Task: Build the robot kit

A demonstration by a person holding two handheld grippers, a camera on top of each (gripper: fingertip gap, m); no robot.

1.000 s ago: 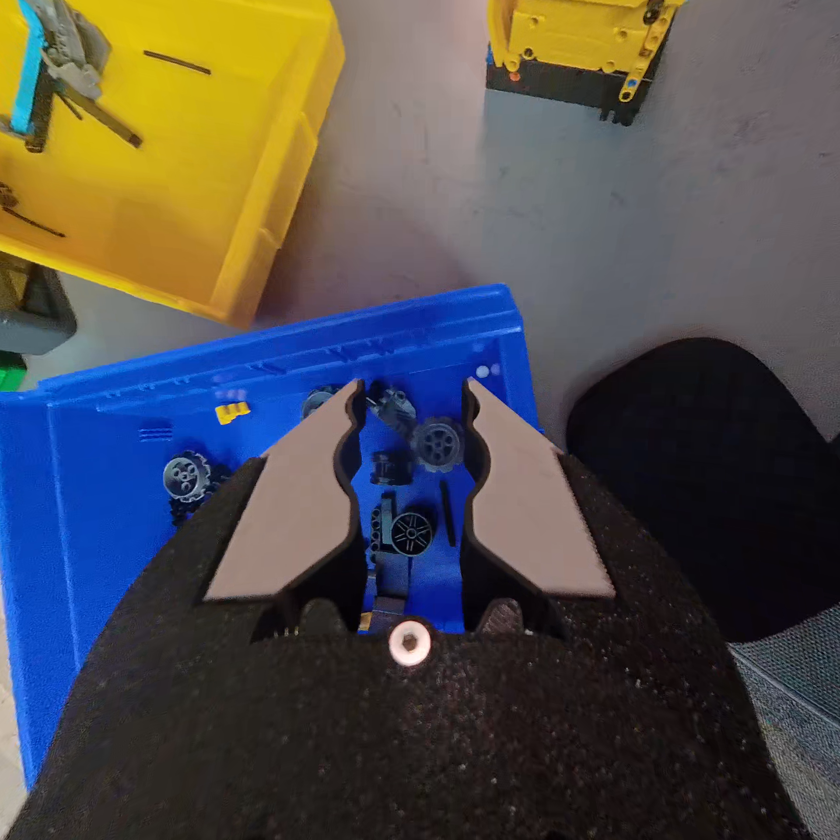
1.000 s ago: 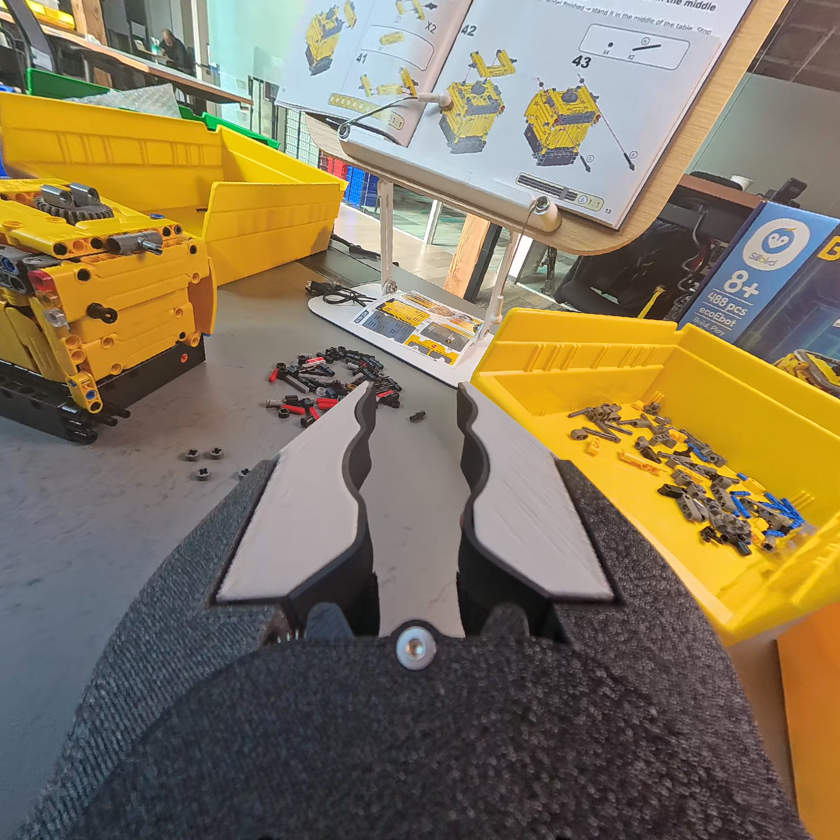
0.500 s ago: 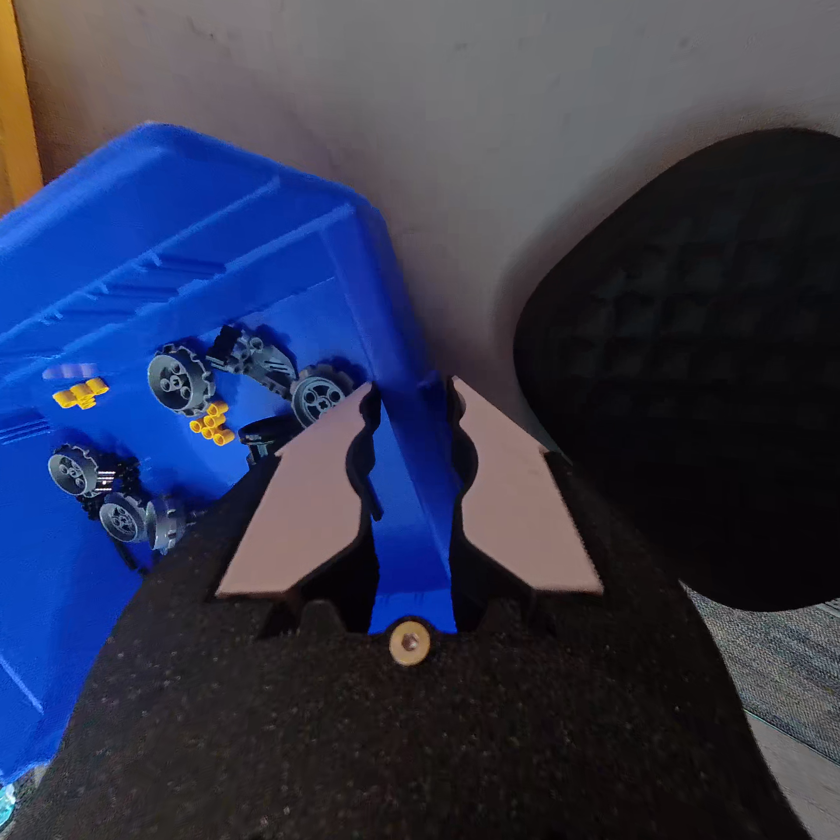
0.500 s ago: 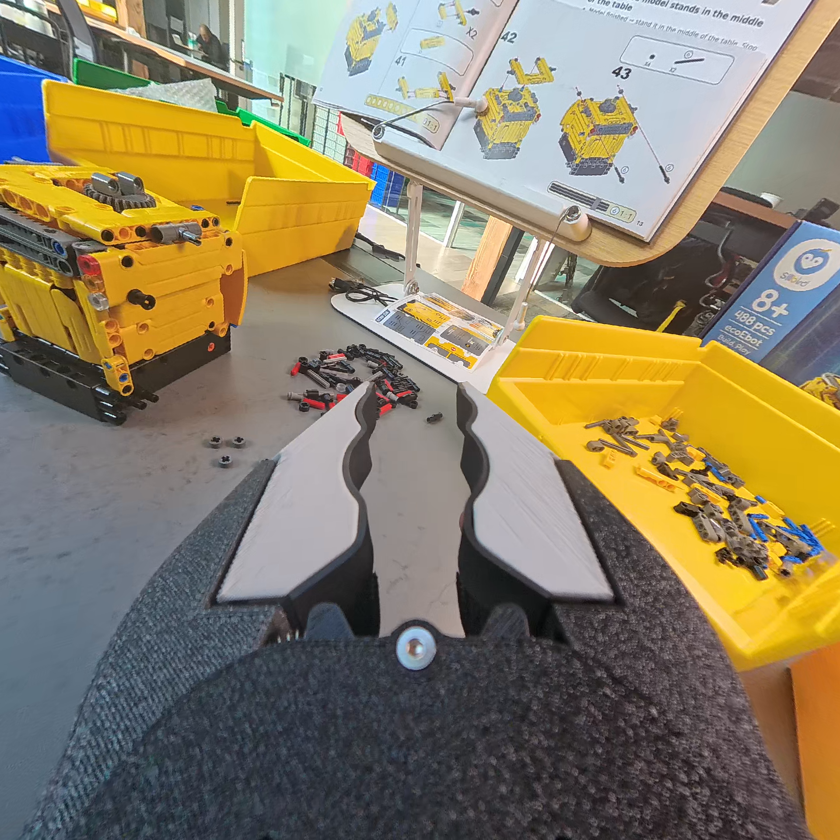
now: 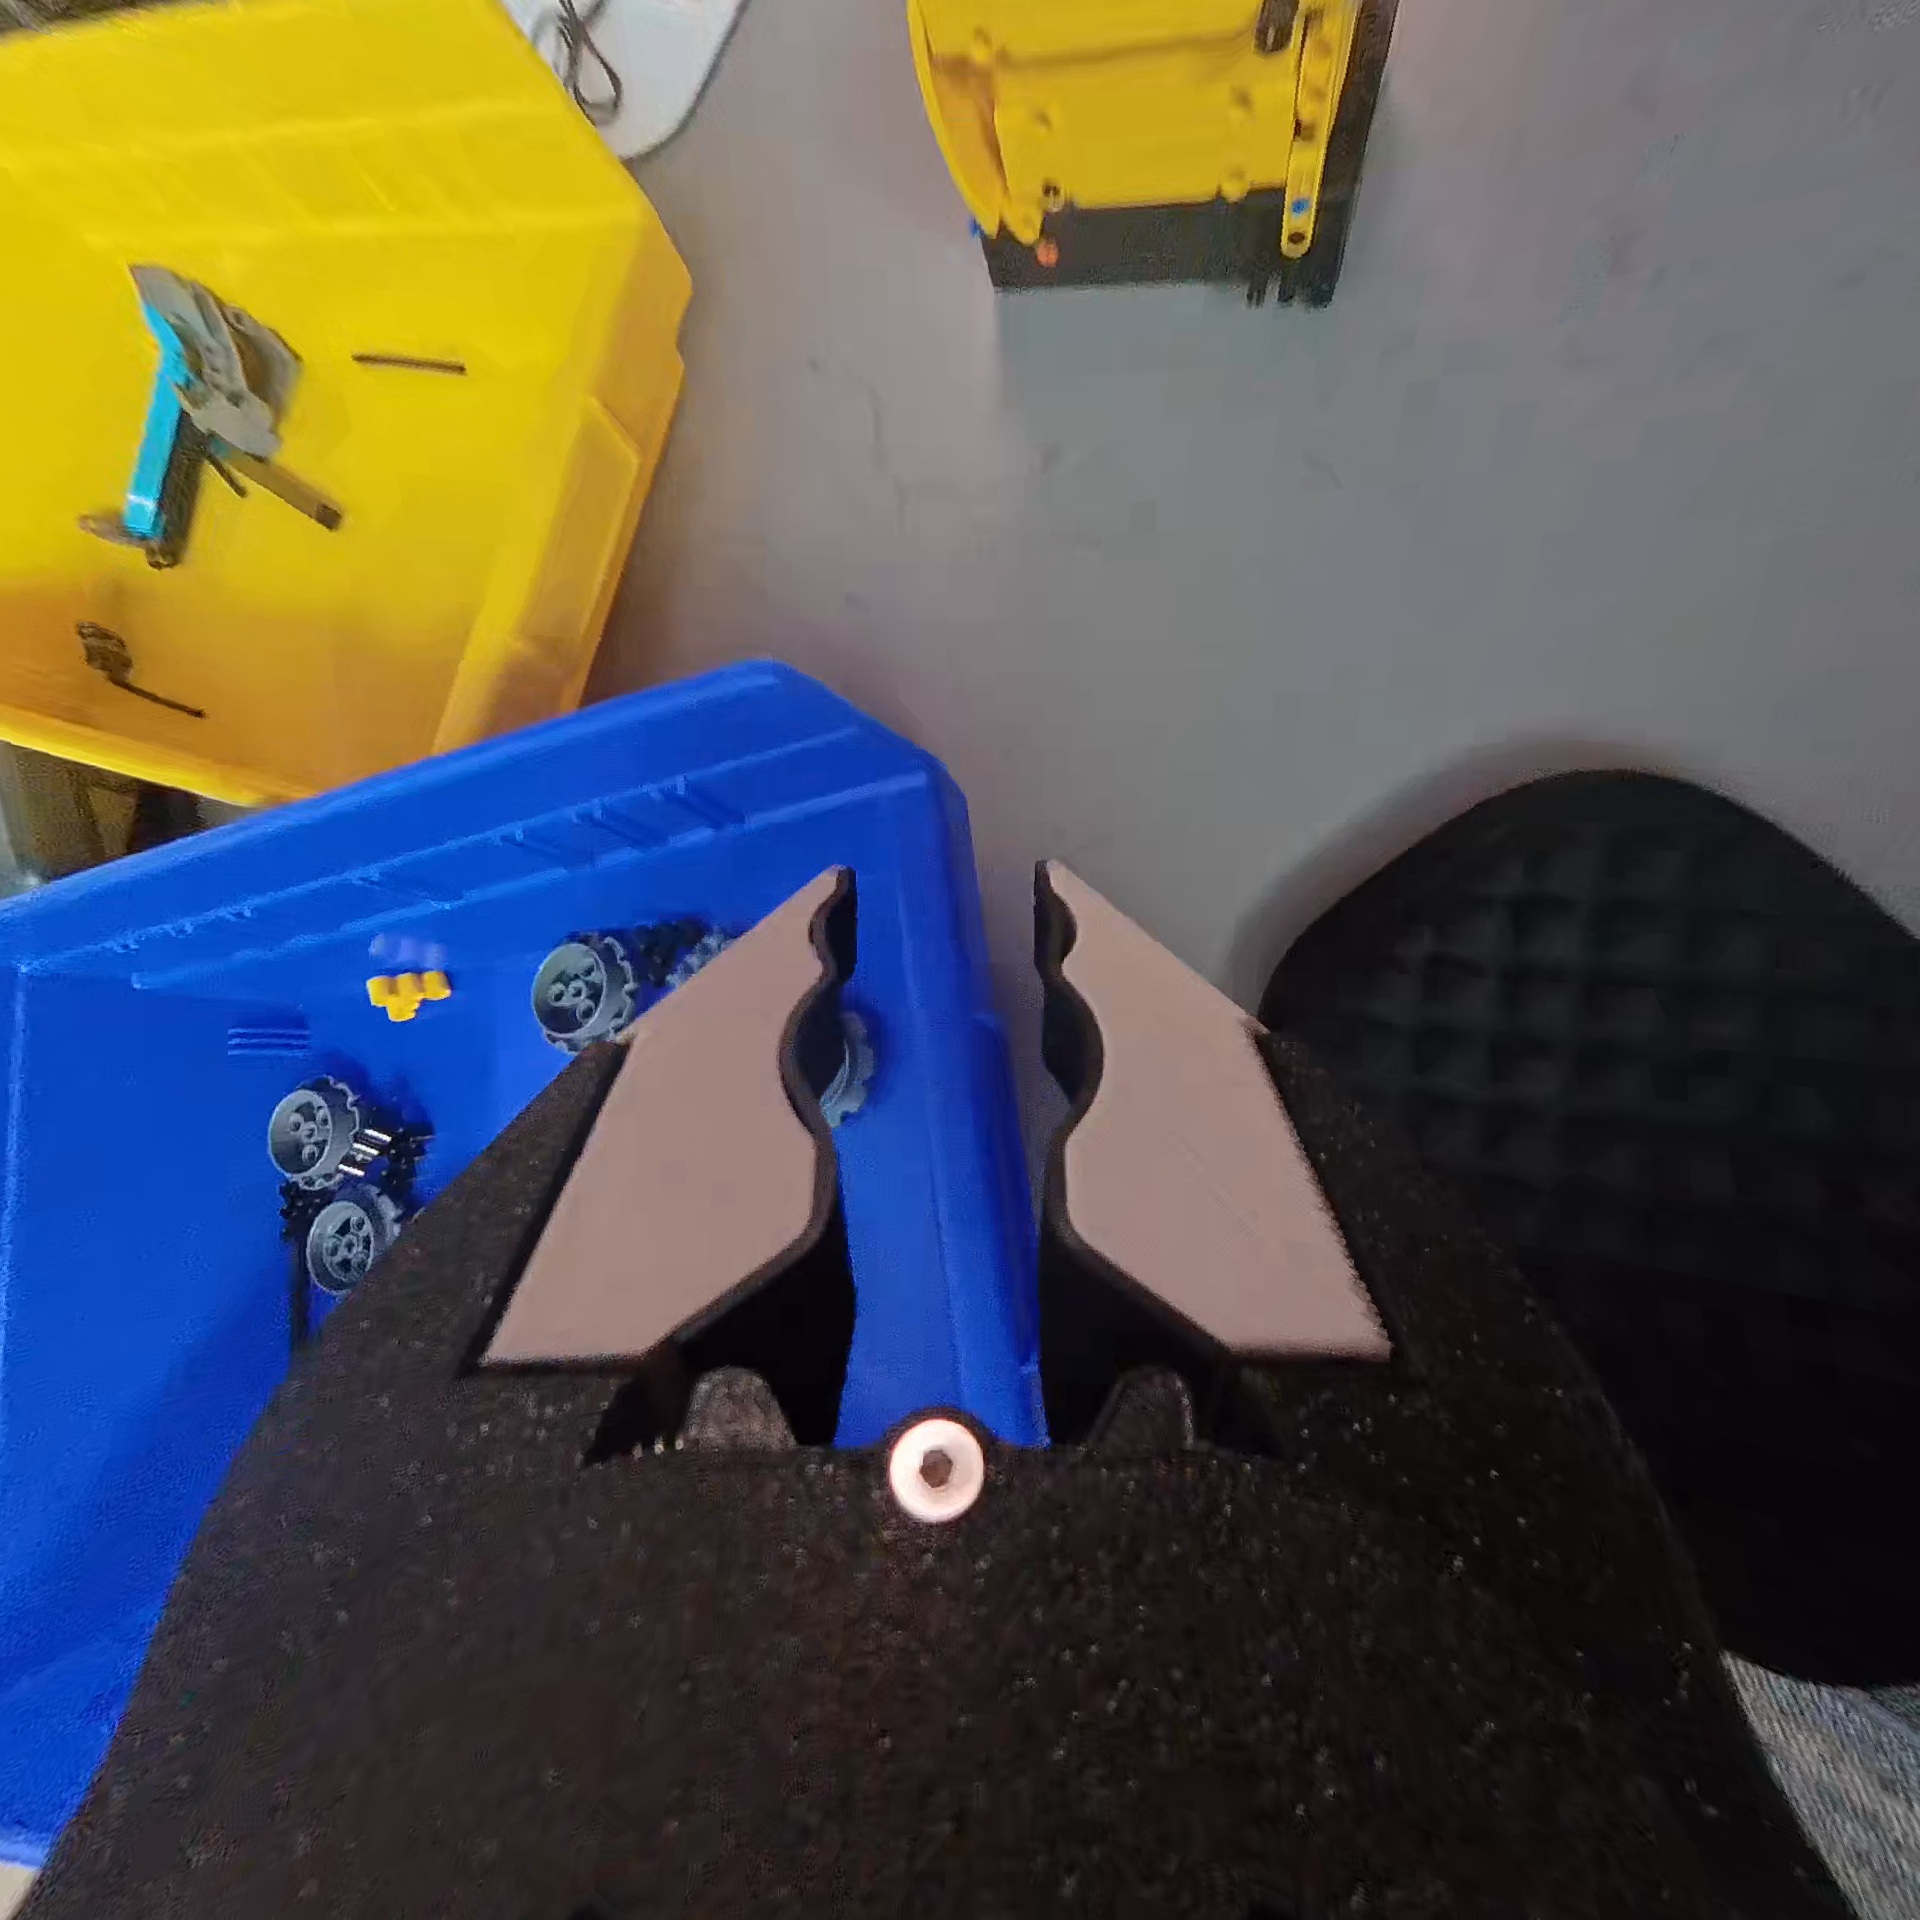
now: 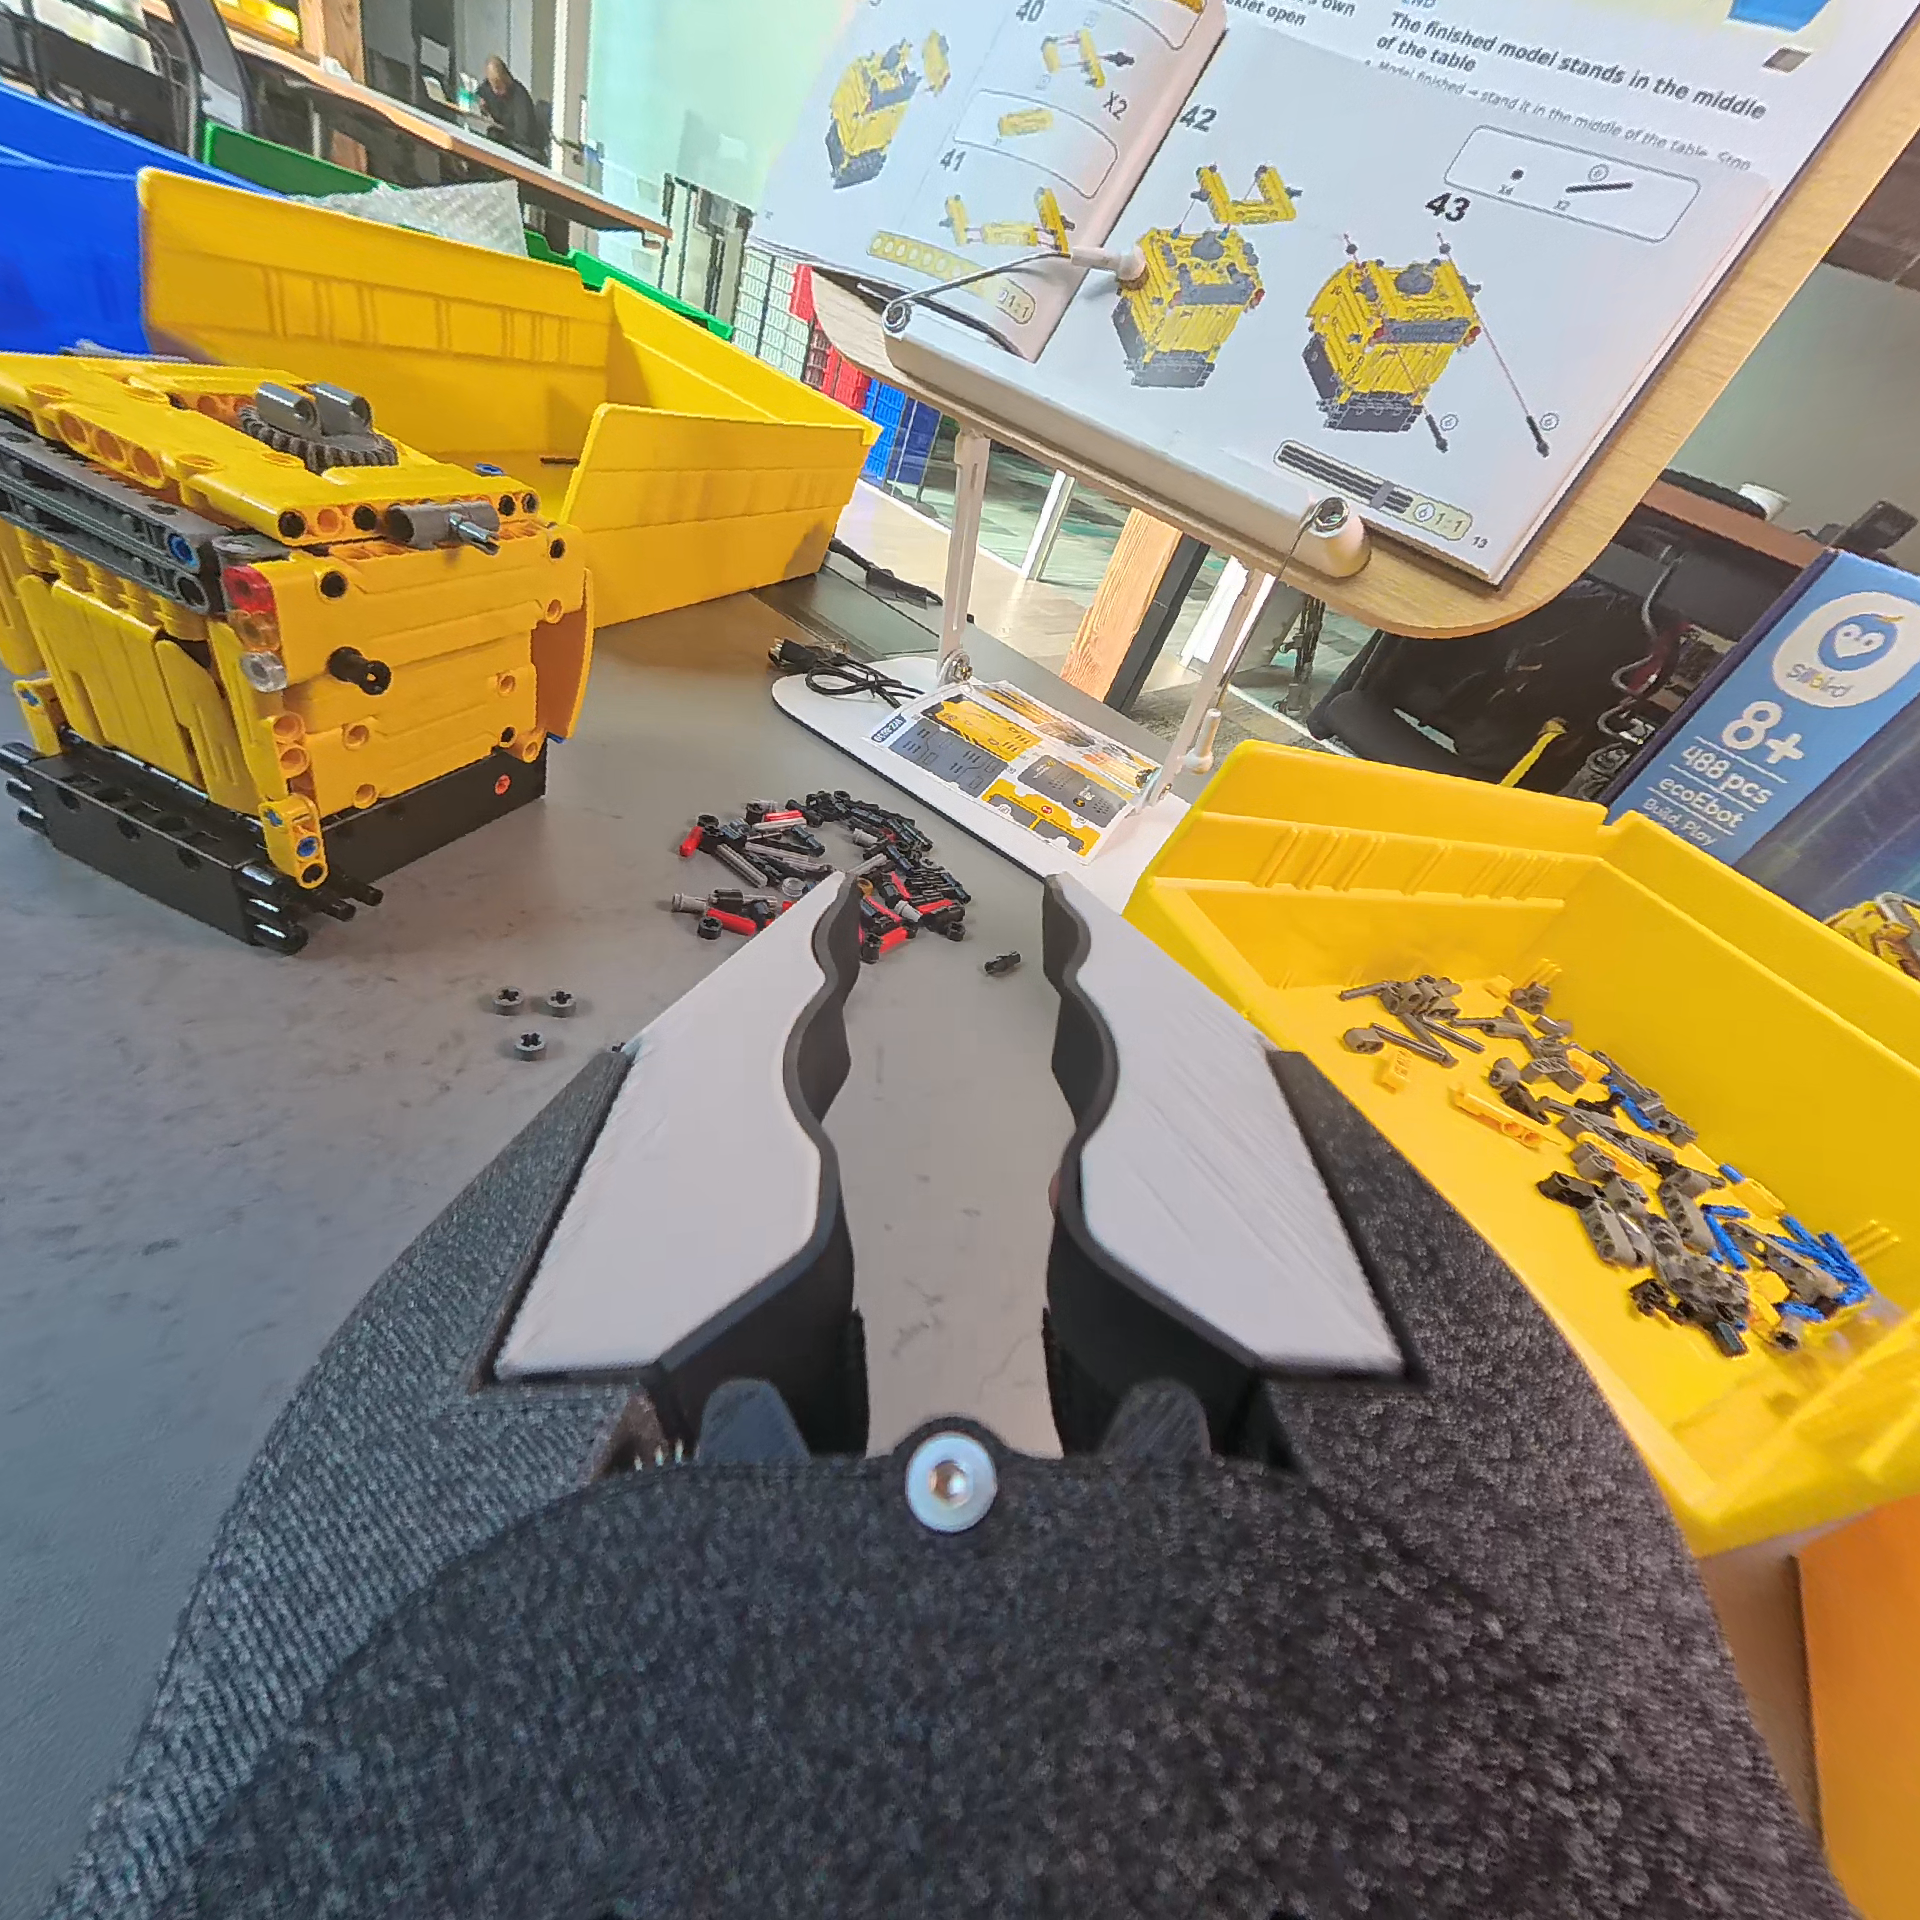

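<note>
Across the grey table (image 6: 208,1143), the biggest thing is the yellow block model (image 6: 312,644), standing toward the far left on a black base with a gear on top. It looks largely built. A booklet on a stand (image 6: 1351,260) rises behind the middle.

At the right edge, a yellow bin (image 6: 1351,790) holds a scatter of grey, black and blue connectors. Loose black and red pins (image 6: 831,862) lie on the table just past the right gripper (image 6: 948,894), and three small grey rings (image 6: 530,1013) lie to its left. Its jaws are moderately parted and empty, hovering low over bare table.

The left gripper (image 5: 943,883), jaws likewise parted and empty, hangs with the right wall of a blue bin (image 5: 520,790) showing between them. That bin, at the near left, holds grey toothed wheels (image 5: 575,987) and a small yellow piece (image 5: 408,987).

One wheel is half hidden behind the left finger, and the bin's near part is covered by the gripper body. Whether the fingers touch the wall cannot be told. The left view is blurred, and the model is cut off at its top edge.
</note>
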